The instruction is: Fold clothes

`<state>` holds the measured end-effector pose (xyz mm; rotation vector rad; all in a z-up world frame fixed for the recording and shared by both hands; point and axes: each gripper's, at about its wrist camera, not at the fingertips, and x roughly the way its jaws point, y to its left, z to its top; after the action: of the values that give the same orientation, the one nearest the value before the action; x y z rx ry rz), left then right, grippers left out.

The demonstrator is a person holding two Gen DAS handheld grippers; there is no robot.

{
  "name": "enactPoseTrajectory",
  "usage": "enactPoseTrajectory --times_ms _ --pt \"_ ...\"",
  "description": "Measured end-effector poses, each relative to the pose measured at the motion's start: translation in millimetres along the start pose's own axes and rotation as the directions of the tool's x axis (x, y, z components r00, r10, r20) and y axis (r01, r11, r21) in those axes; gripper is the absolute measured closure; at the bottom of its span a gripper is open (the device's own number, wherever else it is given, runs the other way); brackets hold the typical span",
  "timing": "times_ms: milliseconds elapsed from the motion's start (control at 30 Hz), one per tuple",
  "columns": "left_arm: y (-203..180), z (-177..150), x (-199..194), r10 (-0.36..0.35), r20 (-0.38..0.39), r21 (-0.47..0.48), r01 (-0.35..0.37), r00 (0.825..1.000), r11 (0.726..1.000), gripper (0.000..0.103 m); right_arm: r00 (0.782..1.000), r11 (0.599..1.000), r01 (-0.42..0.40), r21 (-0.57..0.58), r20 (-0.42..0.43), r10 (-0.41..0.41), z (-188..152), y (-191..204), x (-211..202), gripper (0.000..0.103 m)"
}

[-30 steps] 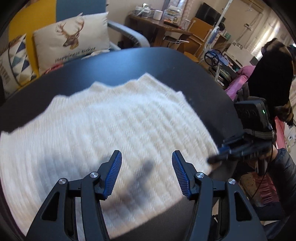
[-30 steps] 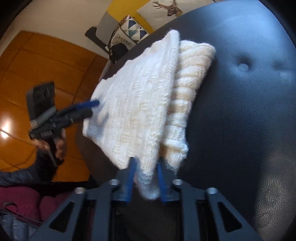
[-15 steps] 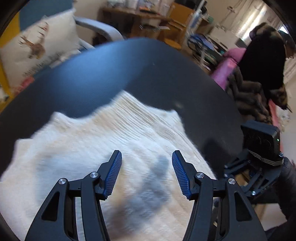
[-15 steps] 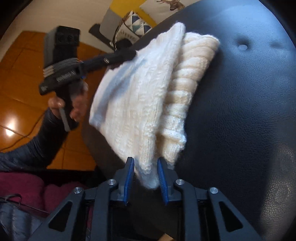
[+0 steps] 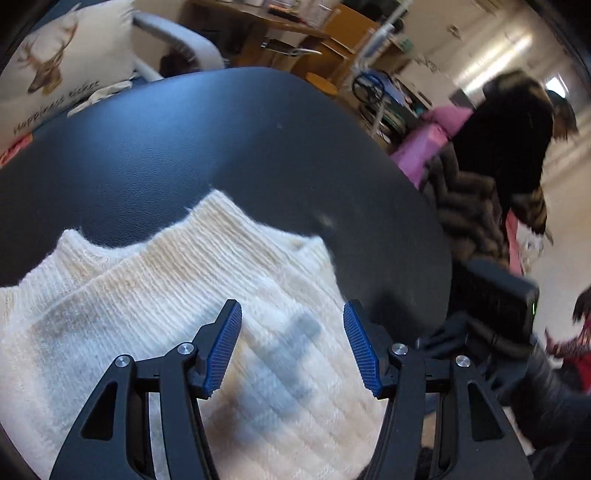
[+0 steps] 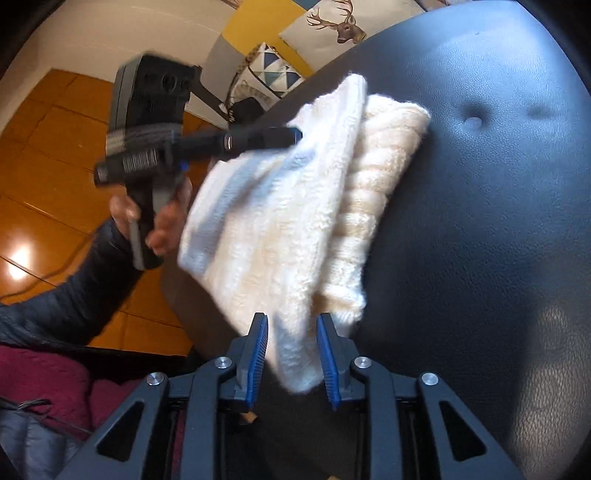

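A cream knitted sweater (image 5: pixel 155 306) lies folded on a black leather surface (image 5: pixel 221 140). My left gripper (image 5: pixel 291 347) hovers open and empty above it, casting a shadow on the knit. In the right wrist view the sweater (image 6: pixel 288 206) lies in layers, its near corner between the blue pads of my right gripper (image 6: pixel 291 354), which stand slightly apart around the cloth. The left gripper (image 6: pixel 291 136) also shows there, at the sweater's far left edge. The right gripper's body (image 5: pixel 495 306) shows blurred in the left wrist view.
A deer-print cushion (image 5: pixel 62 74) and a patterned cushion (image 6: pixel 273 74) sit beyond the black surface. A person in dark clothes (image 5: pixel 517 140), a wooden desk (image 5: pixel 266 33) and pink items stand to the right. Orange wooden floor (image 6: pixel 44 155) lies off the surface's left edge.
My left gripper has moved in over the sweater, staying open. My right gripper's pads have spread a little around the sweater corner.
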<state>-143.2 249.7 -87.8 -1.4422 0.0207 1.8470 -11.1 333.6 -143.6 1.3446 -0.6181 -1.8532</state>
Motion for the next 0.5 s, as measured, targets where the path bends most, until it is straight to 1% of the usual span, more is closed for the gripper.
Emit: enactPoseTrajectory --times_ms 33,100,133,167,200,233,267,300,333,367,400,433,500 --pt "1 2 5 0.013 -0.009 -0.005 -0.013 1.000 1.000 0.043 1.000 0.999 -0.001 -0.036 -0.010 0.000 -1 9 2 0.086" --pt "-4 0 20 0.019 -0.032 0.015 -0.019 0.999 1.000 0.043 0.999 0.994 -0.011 -0.106 -0.037 0.007 -6 26 5 0.086" --pt "-12 -3 28 0.022 -0.048 0.045 -0.019 0.999 0.999 0.043 0.998 0.991 -0.021 -0.131 -0.054 0.013 -9 32 6 0.087" --pt "-23 -8 37 0.042 -0.060 0.092 -0.037 0.997 0.995 0.043 0.995 0.992 0.016 -0.128 -0.092 -0.028 -14 28 12 0.087" --pt "-33 -11 43 0.069 -0.061 0.143 -0.060 0.996 0.988 0.043 0.987 0.991 0.065 -0.120 -0.136 -0.081 -19 21 18 0.087" --pt "-41 -14 47 0.085 -0.057 0.180 -0.074 0.995 0.981 0.043 0.990 0.995 0.049 -0.087 -0.128 -0.060 -21 14 17 0.093" --pt "-44 -14 47 0.088 -0.052 0.194 -0.077 0.995 0.978 0.043 0.993 0.998 0.036 -0.047 -0.110 -0.041 -22 7 13 0.093" --pt "-44 -14 43 0.070 -0.049 0.176 -0.060 0.996 0.982 0.043 0.995 0.999 0.025 -0.027 -0.094 -0.027 -22 5 7 0.092" --pt "-39 -14 36 0.029 -0.045 0.139 -0.022 0.999 0.990 0.043 0.997 1.000 0.013 -0.011 -0.078 -0.014 -22 4 1 0.086" --pt "-32 -14 27 -0.017 -0.034 0.095 0.021 0.999 0.995 0.043 0.999 1.000 0.008 -0.007 -0.051 -0.008 -23 4 -9 0.082" --pt "-24 -17 15 -0.050 -0.014 0.053 0.051 0.999 0.997 0.043 1.000 1.000 0.005 -0.006 -0.021 -0.005 -24 4 -21 0.079" --pt "-15 -20 4 -0.073 0.010 0.014 0.073 0.997 0.997 0.043 1.000 1.000 0.020 -0.006 0.010 -0.020 -22 5 -31 0.075" --pt "3 -35 -20 -0.068 0.063 -0.040 0.071 0.996 0.997 0.043 0.995 0.998 0.058 -0.007 0.081 -0.058 -12 6 -50 0.075"
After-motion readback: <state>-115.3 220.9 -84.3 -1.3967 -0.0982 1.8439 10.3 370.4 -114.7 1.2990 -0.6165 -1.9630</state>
